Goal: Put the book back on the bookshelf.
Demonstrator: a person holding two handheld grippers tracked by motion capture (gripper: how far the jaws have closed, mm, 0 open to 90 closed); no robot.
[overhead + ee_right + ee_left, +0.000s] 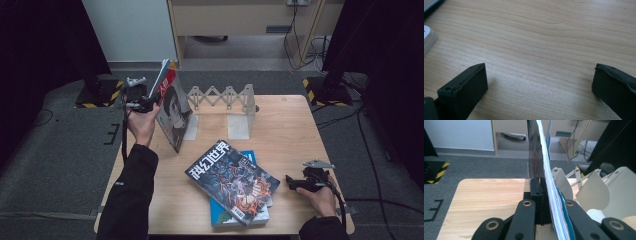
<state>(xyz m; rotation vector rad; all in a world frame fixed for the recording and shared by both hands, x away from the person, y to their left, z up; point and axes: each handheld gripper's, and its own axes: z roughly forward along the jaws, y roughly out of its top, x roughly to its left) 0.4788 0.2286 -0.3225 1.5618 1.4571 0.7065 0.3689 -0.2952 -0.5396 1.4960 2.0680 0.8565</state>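
Left claw (pixel 544 202) clamping magazine (pixel 170 107), upright, spine tilted

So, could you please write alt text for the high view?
The left claw holds a magazine upright beside a white folding rack on a wooden table. Two more magazines lie stacked in front, and the right claw rests open on the table.

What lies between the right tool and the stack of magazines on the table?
Only bare table: in the high view, nothing lies between the right tool and the stack of magazines.
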